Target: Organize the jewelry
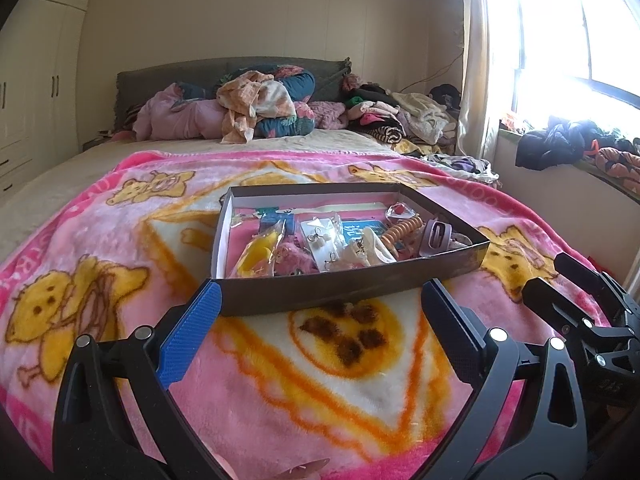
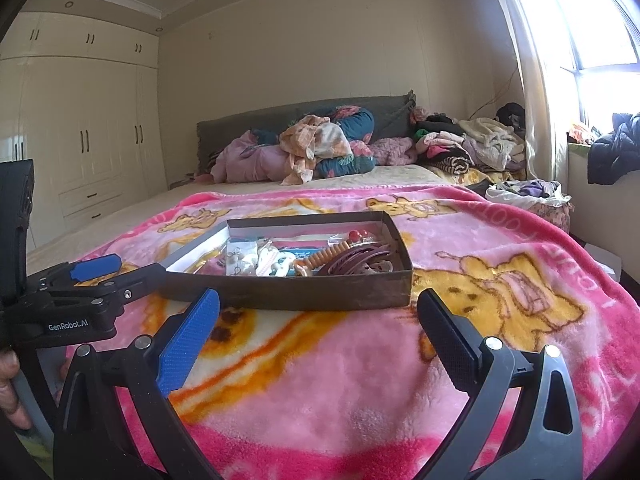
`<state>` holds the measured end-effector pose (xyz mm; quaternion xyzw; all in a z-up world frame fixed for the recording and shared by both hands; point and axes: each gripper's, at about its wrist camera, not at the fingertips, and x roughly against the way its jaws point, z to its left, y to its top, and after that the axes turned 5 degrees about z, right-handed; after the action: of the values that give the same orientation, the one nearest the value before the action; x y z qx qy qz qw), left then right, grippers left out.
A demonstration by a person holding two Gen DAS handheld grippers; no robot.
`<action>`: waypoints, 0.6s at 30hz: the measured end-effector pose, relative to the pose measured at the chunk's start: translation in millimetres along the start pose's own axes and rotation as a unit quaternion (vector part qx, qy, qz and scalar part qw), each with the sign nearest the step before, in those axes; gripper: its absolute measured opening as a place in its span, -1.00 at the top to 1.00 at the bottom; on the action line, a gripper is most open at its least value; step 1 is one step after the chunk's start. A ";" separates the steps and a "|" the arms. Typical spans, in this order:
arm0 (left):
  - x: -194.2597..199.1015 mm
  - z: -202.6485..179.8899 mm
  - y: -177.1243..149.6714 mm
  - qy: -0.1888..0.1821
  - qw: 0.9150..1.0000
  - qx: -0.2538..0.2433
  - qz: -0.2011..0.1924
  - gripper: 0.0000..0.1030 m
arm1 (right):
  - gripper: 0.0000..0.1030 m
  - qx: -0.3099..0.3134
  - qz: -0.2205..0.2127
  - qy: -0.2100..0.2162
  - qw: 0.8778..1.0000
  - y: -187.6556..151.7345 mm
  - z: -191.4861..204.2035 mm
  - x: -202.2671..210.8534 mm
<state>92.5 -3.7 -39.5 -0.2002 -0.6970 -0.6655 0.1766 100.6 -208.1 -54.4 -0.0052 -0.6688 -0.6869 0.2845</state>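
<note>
Broadly, a bed (image 1: 60,184) is filling the room, with a pink cartoon blanket (image 1: 320,380) lying across its near end and clothes (image 2: 320,148) piling up at the headboard, well beyond the box. A shallow dark box (image 1: 340,292) is sitting on the blanket, holding the jewelry and hair pieces: a purple hair clip (image 2: 352,260) at its right end, an orange beaded piece (image 2: 328,254) just left of that, earring cards (image 1: 320,240) near the middle.

Both grippers are hovering just in front of the box (its long axis running across them). The left gripper (image 1: 320,300) is sitting nearest, its fingers spread wide with nothing between them; the right gripper (image 2: 320,306), likewise spread and carrying nothing, is facing the box's right half.
</note>
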 end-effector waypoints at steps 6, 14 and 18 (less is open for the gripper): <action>-0.1 1.5 -0.1 0.001 1.000 0.001 0.001 -0.78 | -0.88 0.000 0.000 0.000 1.000 -0.1 0.0 0.0; -0.2 1.8 -0.1 0.000 1.000 0.003 0.000 -0.78 | -0.88 0.000 0.001 0.001 1.000 -0.2 0.0 0.3; -0.3 2.0 -0.4 0.000 1.000 0.002 0.000 -0.78 | -0.88 0.000 0.001 0.001 1.000 -0.4 0.0 0.9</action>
<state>92.6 -1.8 -40.0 -0.1997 -0.6986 -0.6638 0.1775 99.7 -208.4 -54.4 -0.0050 -0.6685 -0.6865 0.2859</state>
